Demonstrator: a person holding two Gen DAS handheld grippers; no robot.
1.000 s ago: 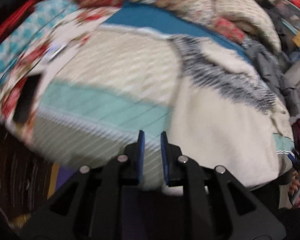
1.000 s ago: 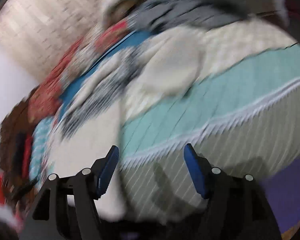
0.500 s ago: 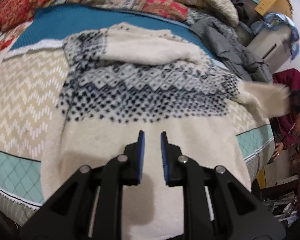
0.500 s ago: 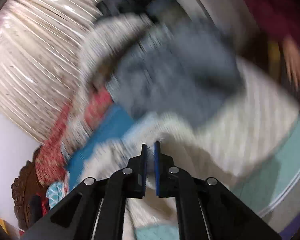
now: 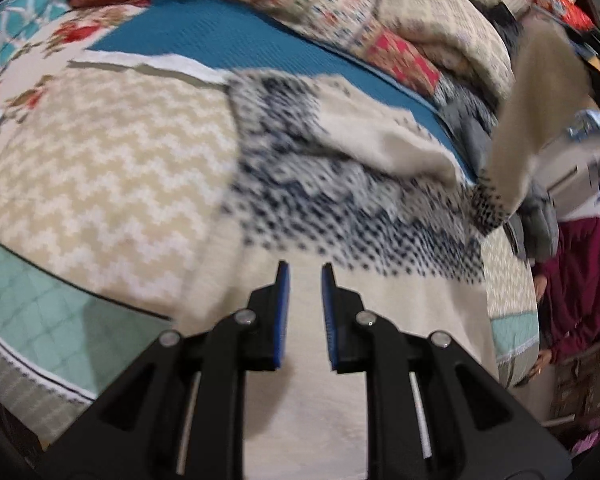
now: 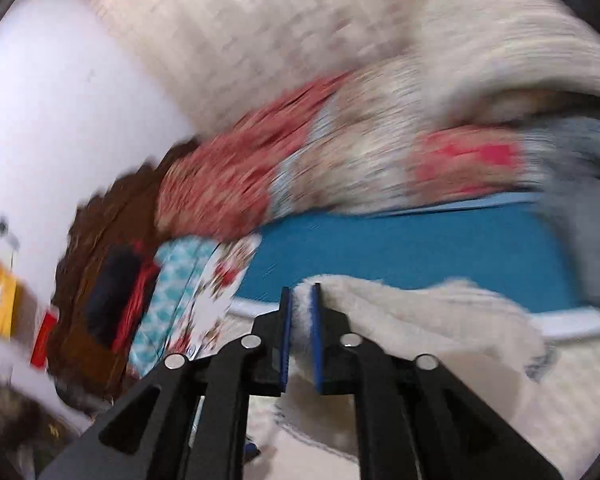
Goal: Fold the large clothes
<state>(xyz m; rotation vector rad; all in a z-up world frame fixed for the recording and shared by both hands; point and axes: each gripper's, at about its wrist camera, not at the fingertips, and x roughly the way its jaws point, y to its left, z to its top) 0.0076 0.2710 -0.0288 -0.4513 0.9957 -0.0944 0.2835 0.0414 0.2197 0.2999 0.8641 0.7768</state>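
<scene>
A cream sweater (image 5: 360,208) with a dark blue dotted band lies spread on the bed quilt (image 5: 100,168). My left gripper (image 5: 304,276) hovers over the sweater's plain lower part, its jaws a narrow gap apart with nothing between them. One cream sleeve (image 5: 540,92) is lifted in the air at the right. In the blurred right wrist view, my right gripper (image 6: 300,296) is shut on fluffy cream cloth of the sweater (image 6: 420,320), above a blue blanket (image 6: 420,248).
Patterned pillows and folded quilts (image 5: 440,28) pile along the bed's far side. A grey jacket (image 5: 540,220) lies at the right edge. A person in a maroon sleeve (image 5: 576,280) stands beside the bed. A dark wooden headboard (image 6: 100,280) stands left.
My right gripper closed from wide open onto the cream sleeve, which now hangs lifted at the right. The left gripper swung from the bed's edge to over the sweater, its gap unchanged.
</scene>
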